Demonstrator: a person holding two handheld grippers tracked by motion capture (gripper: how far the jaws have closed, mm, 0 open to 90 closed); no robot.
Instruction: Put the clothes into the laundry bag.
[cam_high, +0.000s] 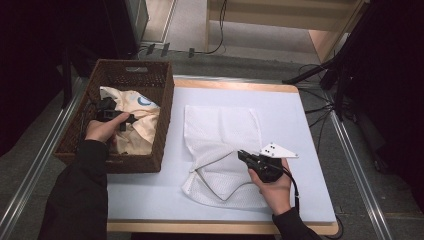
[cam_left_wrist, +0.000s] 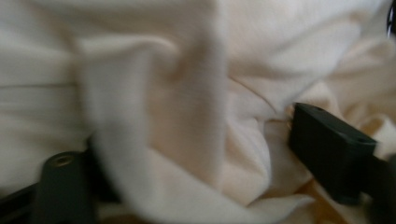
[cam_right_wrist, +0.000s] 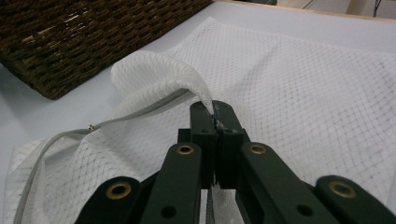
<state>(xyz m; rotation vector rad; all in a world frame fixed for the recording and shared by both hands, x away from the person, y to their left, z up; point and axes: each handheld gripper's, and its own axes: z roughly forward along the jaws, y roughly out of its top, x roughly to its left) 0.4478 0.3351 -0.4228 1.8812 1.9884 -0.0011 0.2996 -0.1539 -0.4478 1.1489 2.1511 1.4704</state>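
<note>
A cream cloth (cam_high: 145, 131) with a blue mark lies bunched in a brown wicker basket (cam_high: 167, 107) at the table's left. My left gripper (cam_high: 130, 120) reaches down into the basket. In the left gripper view its jaws (cam_left_wrist: 196, 135) stand apart with a thick fold of the cream cloth (cam_left_wrist: 140, 56) between them. A white mesh laundry bag (cam_high: 220, 127) lies flat in the middle of the table. My right gripper (cam_high: 242, 154) is shut on the bag's lifted zipper edge (cam_right_wrist: 215, 114), holding the mesh bag (cam_right_wrist: 303, 79) mouth open toward the basket (cam_right_wrist: 84, 37).
The pale blue table top (cam_high: 300, 115) has bare room right of the bag and along the front edge. The bag's grey zipper (cam_right_wrist: 140, 114) curves off to the left. Cables and stand legs (cam_high: 330, 75) lie on the floor beyond the table's far right.
</note>
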